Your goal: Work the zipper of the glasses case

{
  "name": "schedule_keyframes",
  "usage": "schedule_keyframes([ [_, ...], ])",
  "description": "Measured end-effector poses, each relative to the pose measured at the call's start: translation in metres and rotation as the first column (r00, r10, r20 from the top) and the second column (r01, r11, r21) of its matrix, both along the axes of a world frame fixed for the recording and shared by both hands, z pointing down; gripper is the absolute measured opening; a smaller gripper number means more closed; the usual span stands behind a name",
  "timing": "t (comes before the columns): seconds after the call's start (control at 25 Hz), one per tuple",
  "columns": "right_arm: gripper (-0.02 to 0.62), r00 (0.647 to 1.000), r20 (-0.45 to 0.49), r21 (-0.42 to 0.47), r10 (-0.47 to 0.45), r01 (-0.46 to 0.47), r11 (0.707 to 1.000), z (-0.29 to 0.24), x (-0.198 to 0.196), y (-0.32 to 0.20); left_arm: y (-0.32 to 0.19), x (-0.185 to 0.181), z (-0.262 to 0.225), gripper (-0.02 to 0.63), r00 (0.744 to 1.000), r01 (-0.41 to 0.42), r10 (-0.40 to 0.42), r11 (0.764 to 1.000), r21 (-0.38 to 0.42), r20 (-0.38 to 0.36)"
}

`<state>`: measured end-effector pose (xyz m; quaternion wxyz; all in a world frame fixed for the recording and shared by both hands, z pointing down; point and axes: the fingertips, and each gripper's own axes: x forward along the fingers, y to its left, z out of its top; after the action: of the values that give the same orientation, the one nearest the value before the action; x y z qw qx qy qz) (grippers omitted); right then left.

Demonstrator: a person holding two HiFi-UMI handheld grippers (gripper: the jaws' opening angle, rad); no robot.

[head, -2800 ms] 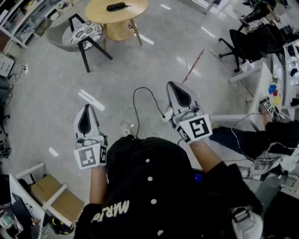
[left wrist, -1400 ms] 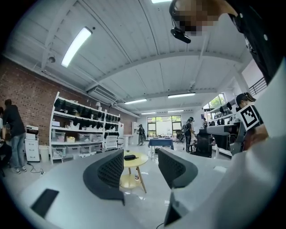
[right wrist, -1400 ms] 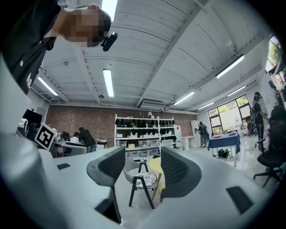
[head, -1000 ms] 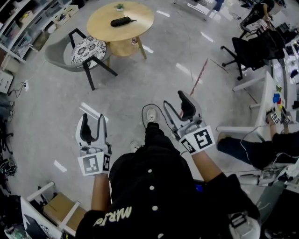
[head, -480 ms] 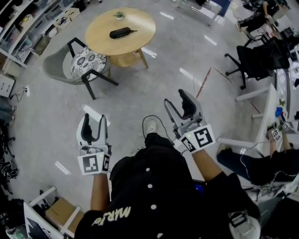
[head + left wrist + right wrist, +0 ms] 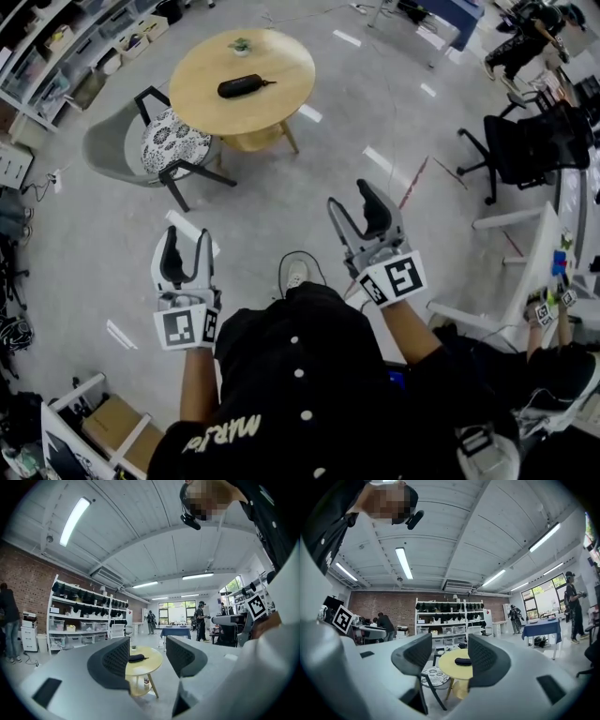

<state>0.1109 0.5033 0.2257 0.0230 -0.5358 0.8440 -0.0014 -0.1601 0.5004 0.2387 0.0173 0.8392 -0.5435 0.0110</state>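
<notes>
A black glasses case (image 6: 242, 86) lies on a round wooden table (image 6: 281, 66) at the far upper left of the head view, well away from both grippers. It also shows between the jaws as a small dark shape, the case (image 6: 136, 657) in the left gripper view and the case (image 6: 462, 661) in the right gripper view. My left gripper (image 6: 183, 246) is held at waist height, open and empty. My right gripper (image 6: 352, 208) is also open with nothing between its jaws.
A grey chair with a patterned cushion (image 6: 167, 141) stands left of the table. A black cable (image 6: 300, 258) loops on the floor by my shoe. Office chairs (image 6: 525, 150) and a white desk (image 6: 544, 272) are at the right; shelving (image 6: 84, 620) lines the wall.
The table and case have come closer and lower in the head view as I walk toward them. Both grippers went from shut 2.8 s ago to open.
</notes>
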Motion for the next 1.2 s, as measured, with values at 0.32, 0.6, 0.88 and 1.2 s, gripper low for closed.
schedule_keyframes([
  [0.32, 0.224, 0.999, 0.012, -0.037, -0.030, 0.031, 0.999, 0.015, 0.027, -0.048, -0.042, 0.031, 0.006, 0.227, 0.999, 0.035, -0.035, 0.999, -0.014, 0.003],
  [0.6, 0.222, 1.000, 0.014, -0.072, -0.019, 0.020, 0.997, 0.033, 0.030, -0.090, -0.078, 0.025, 0.027, 0.227, 0.999, 0.042, -0.042, 0.998, -0.047, 0.008],
  [0.88, 0.222, 1.000, -0.009, -0.048, 0.029, -0.030, 0.998, 0.026, 0.030, -0.162, -0.164, 0.015, 0.021, 0.227, 1.000, 0.006, -0.006, 1.000, -0.021, 0.006],
  [1.2, 0.222, 0.998, -0.029, -0.029, 0.055, -0.056, 0.998, 0.015, 0.010, -0.256, -0.267, -0.007, 0.010, 0.227, 1.000, -0.026, 0.026, 1.000, 0.005, -0.002],
])
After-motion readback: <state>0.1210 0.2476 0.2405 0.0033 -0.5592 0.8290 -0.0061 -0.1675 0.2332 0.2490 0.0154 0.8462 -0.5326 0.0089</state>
